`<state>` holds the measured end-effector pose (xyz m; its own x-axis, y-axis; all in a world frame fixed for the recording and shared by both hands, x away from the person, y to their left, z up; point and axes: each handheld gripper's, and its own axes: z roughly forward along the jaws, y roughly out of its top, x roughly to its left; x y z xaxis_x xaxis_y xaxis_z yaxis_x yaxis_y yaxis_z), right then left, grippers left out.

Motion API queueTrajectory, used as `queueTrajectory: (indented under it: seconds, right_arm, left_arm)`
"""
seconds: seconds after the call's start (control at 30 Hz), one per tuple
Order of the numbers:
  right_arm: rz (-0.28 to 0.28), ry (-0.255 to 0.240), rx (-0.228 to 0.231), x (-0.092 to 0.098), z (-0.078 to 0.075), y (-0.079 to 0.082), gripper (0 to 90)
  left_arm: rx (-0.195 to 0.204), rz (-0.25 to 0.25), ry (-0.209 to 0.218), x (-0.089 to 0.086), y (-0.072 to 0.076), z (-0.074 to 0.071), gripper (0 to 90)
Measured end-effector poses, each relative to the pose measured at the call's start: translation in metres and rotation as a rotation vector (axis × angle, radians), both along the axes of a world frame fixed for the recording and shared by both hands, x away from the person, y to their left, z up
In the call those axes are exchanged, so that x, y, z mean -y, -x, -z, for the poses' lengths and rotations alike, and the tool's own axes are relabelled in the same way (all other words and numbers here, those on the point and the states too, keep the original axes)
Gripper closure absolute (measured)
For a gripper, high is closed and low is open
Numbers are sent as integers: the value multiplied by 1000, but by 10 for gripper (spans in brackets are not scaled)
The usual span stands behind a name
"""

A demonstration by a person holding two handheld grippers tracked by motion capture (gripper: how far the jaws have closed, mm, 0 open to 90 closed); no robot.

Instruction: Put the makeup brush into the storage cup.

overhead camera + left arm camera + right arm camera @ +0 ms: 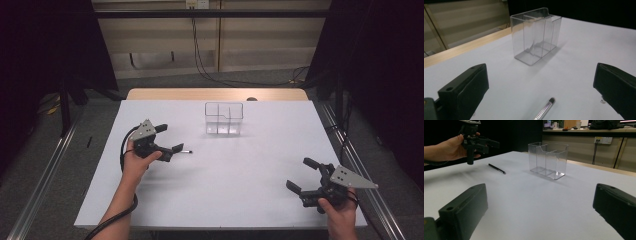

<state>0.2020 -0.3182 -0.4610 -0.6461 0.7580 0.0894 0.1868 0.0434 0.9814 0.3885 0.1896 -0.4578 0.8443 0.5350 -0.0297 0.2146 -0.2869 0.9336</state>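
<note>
A slim dark pen (186, 151) with a silver barrel (545, 110) lies flat on the white table (235, 185), left of centre. My left gripper (170, 138) hangs open just above and behind the pen, which points out from between the wide jaws (541, 75); nothing is gripped. A clear plastic organiser (224, 119) with compartments stands upright and empty near the table's far middle (536, 35). My right gripper (301, 174) is open near the front right corner, holding nothing (540, 195). From the right gripper view, the pen (497, 168) rests below the left gripper (482, 145), left of the organiser (548, 160).
A wooden strip (215, 94) runs along the table's far edge. Metal rails (42, 175) flank the table on the floor, and dark curtains hang at both sides. Cables trail down the back wall (197, 55).
</note>
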Motion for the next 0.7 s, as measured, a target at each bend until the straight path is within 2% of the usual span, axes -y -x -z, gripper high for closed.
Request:
queueTrajectory:
  seconds: [0.07, 0.2, 0.23, 0.33, 0.47, 0.57, 0.63, 0.7]
  right_arm:
    - [0, 1, 1, 0, 0, 0, 0]
    - [-1, 1, 0, 0, 0, 0, 0]
    - [-1, 1, 0, 0, 0, 0, 0]
    - [-1, 1, 0, 0, 0, 0, 0]
    - [-1, 1, 1, 1, 0, 0, 0]
    - [-1, 3, 0, 1, 0, 0, 0]
    - [-2, 3, 0, 1, 0, 0, 0]
    - [-1, 4, -1, 1, 0, 0, 0]
  left_arm:
    - [-7, 8, -5, 0, -1, 0, 0]
    - [-52, 12, -71, 2, -7, -2, 0]
    - [-52, 12, -71, 2, -7, -2, 0]
    - [-73, 22, -127, 4, -11, -3, 0]
    - [-112, 31, -145, 7, -14, -3, 0]
    - [-124, 46, -195, 9, -16, -4, 0]
    - [-132, 48, -199, 9, -17, -4, 0]
    - [-163, 56, -224, 10, -19, -4, 0]
